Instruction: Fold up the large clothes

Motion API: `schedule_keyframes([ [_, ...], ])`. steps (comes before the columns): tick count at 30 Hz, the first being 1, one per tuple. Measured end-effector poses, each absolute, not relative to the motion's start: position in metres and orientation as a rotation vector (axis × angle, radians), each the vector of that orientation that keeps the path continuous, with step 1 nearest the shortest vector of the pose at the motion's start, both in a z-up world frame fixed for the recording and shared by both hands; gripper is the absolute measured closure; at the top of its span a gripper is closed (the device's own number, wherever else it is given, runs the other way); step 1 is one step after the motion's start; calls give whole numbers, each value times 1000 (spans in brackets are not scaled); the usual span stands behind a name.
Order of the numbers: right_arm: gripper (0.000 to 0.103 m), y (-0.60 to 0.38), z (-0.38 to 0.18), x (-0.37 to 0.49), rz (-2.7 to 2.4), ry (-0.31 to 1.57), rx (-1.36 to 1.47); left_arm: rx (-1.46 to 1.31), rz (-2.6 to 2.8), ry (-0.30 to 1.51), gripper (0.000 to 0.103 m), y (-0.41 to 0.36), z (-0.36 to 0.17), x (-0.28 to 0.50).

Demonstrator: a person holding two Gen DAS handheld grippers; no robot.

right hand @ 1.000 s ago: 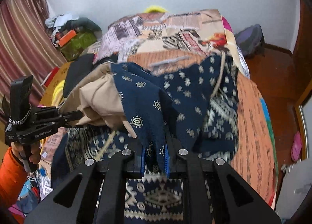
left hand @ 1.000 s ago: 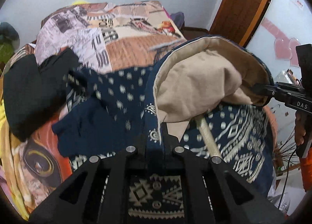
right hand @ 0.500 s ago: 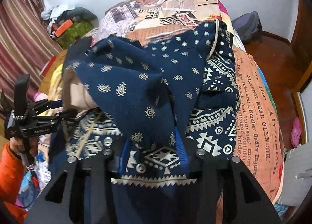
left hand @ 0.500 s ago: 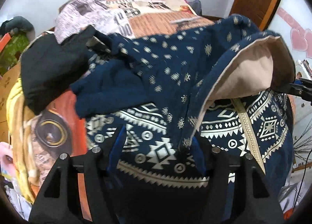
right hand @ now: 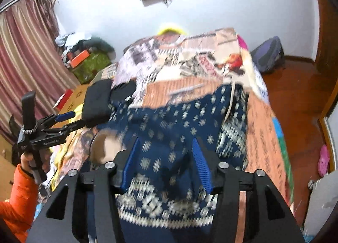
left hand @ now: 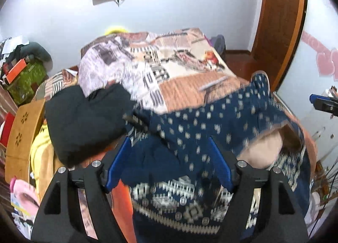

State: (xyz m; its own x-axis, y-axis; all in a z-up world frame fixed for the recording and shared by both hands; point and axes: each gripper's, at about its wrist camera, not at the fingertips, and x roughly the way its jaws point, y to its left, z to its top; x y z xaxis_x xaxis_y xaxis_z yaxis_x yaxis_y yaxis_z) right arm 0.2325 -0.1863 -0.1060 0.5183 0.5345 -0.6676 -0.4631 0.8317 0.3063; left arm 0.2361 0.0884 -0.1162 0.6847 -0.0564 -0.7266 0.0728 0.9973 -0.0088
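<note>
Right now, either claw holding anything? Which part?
Nothing held. Left claw and right claw have just been opening; both stand open above the navy patterned garment, pads off the cloth.

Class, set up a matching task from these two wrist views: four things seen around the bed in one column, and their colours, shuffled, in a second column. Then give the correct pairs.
Things
1. patterned garment lying on the bed
2. folded garment beside it
3. sleeve of the person
4. curtain

Colours
A. orange
B. striped red and beige
C. navy with pale dots
D. black

Pairs: 1-C, 2-D, 3-A, 4-B
</note>
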Motion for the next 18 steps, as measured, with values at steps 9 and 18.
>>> schedule_keyframes([
  [9,53,-170,-136,297,534,937,134,-20,-183,898,26,65,-141,308],
  [18,53,-158,-187,278,550,1059,87,-141,-312,1049,26,44,-198,308],
])
